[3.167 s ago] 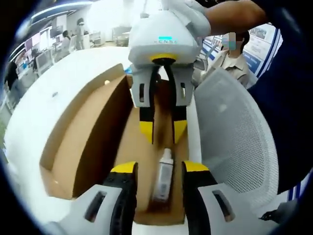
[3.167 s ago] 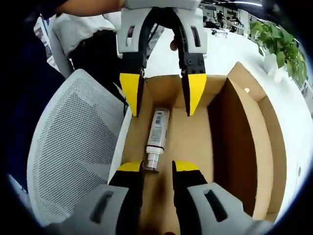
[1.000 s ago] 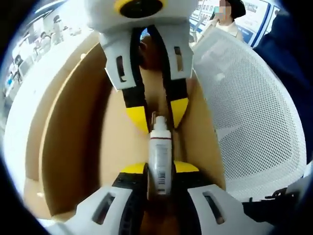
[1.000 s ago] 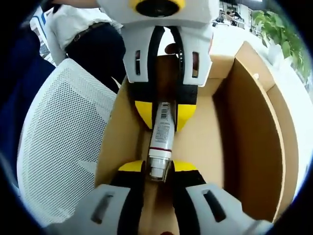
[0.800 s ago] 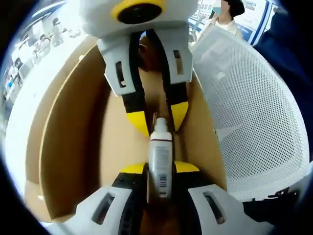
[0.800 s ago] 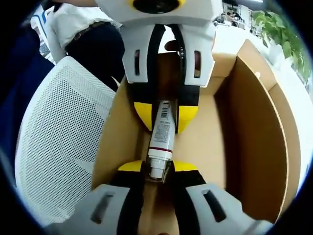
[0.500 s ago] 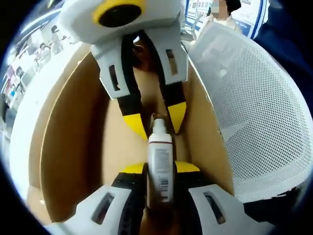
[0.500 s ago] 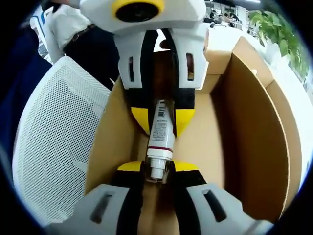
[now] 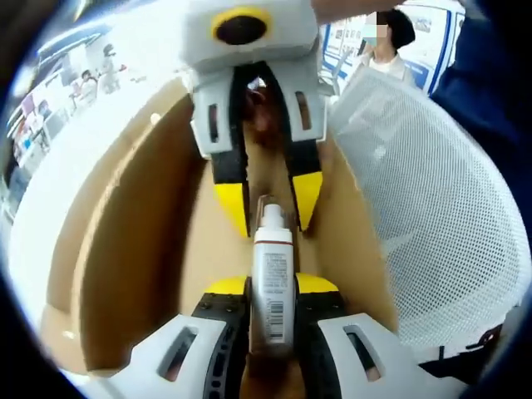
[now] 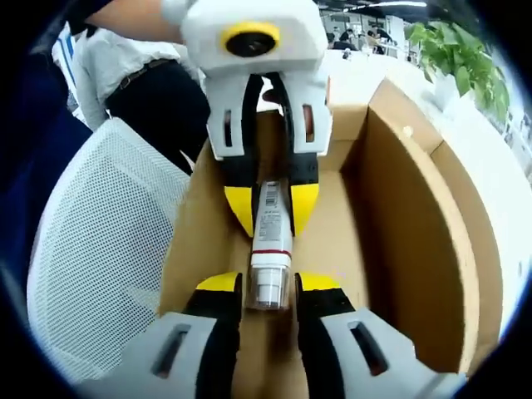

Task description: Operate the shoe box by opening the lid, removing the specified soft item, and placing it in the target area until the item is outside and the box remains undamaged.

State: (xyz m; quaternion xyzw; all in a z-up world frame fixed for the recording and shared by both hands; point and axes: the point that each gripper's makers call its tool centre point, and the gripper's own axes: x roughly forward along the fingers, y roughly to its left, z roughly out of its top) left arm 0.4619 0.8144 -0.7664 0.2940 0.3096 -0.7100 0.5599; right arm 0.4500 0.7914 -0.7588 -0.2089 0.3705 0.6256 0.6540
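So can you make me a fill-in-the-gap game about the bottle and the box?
1. The bottle lies inside an open cardboard ____.
2. The left gripper is shut on the bottle's ____ end.
3. The right gripper has its jaws around the clear ____ end.
4. Beside the box stands a white mesh ____.

Missing words: box; bottom; cap; chair
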